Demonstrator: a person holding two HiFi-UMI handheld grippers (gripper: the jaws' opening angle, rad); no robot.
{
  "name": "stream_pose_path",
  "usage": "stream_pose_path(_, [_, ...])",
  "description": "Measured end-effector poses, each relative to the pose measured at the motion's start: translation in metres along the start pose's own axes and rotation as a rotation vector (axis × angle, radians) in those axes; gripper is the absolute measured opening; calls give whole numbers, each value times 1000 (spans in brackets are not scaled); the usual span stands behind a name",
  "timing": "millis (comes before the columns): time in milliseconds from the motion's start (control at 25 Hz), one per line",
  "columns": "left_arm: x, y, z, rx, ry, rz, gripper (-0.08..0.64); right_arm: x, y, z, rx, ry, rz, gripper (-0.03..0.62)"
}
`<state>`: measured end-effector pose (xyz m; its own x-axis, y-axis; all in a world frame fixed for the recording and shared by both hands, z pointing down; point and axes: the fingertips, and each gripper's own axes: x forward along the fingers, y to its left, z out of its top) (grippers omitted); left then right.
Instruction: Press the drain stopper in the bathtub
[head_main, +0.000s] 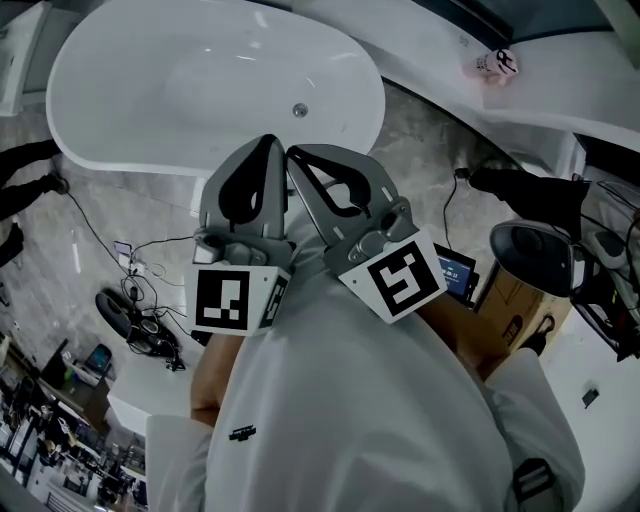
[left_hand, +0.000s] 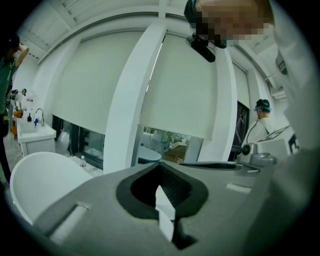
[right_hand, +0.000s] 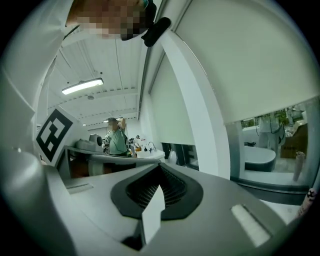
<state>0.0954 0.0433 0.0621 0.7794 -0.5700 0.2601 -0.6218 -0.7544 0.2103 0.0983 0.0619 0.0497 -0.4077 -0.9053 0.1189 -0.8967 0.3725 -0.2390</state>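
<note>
The drain stopper (head_main: 300, 110) is a small round metal cap on the floor of the white oval bathtub (head_main: 90, 150), at the upper centre of the head view. It sits towards the tub's right end and nothing touches it. It looks rigid and polished, so I judge it will not give under a tip. It needs no grasp, only a straight push on its centre. A push off centre could skid onto the glossy tub floor.

Both tools are well short of it, held side by side over the person's white shirt near the middle of the frame. The left gripper (head_main: 272, 140) and the right gripper (head_main: 292, 152) overlap the near rim of the tub in the picture. Each gripper view shows its pair of jaws brought together at the tips, with nothing between them.

Only the head view shows the stopper, the grey marbled floor (head_main: 420, 150) and the cables (head_main: 100, 240) at the left. The gripper views look up and across the room instead. There they show pale roller blinds (left_hand: 95, 85), a white pillar (left_hand: 135, 95) and a person (right_hand: 117, 137) standing far off. A white curved rim at the lower left of the left gripper view may be this tub, but I cannot tell.
</note>
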Motion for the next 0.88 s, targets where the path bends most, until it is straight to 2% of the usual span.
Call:
stream_pose_path(120, [-1,5,-4,-5,6,1,0,1,3,-3,15,7,19,-9])
stream_pose_path(440, [-7,4,-11,-13,10,9,0,-7,-3,-4,14,4,-28,-9])
stream_pose_path(880, [-10,-2,-8,-7,-11,22,0,-15,-11,-7,19,6,-42,-9])
